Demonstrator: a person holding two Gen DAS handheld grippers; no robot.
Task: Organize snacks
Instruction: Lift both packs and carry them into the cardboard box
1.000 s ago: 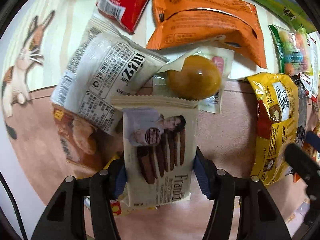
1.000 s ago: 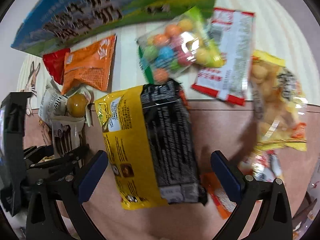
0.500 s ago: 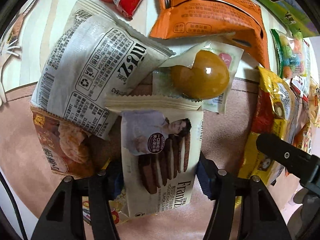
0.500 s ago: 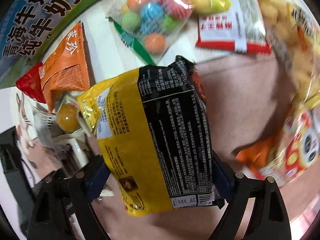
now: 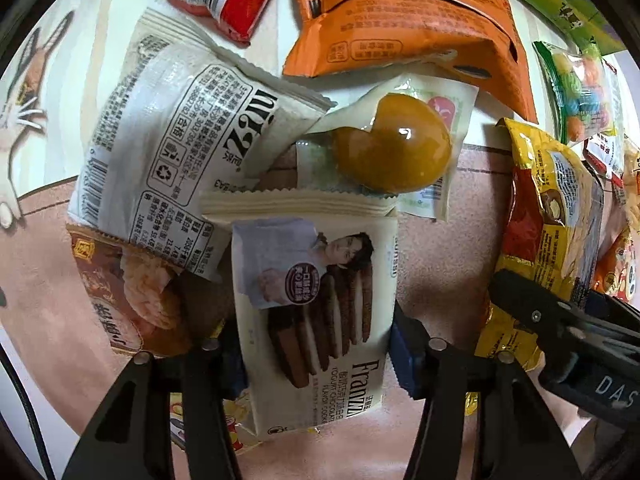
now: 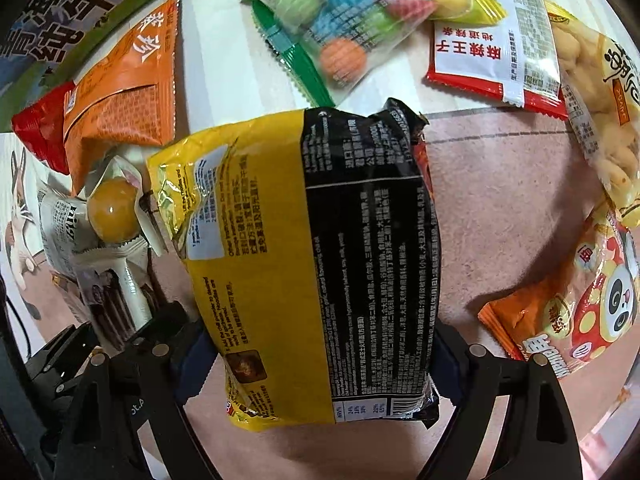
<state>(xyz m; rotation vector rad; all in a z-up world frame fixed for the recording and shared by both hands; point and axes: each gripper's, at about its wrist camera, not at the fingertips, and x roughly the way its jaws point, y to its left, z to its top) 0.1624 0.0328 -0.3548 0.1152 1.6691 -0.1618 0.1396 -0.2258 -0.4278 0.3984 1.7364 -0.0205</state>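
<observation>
— Closing on the cream Franzzi cookie pack, the left gripper has a pad at each long edge. Left of it?
— A white wrapper printed "niz", overlapping a brown pastry pack.
— And right?
— The right gripper clamps a yellow-and-black noodle packet on the pink mat; a clear bag holds coloured balls.
</observation>
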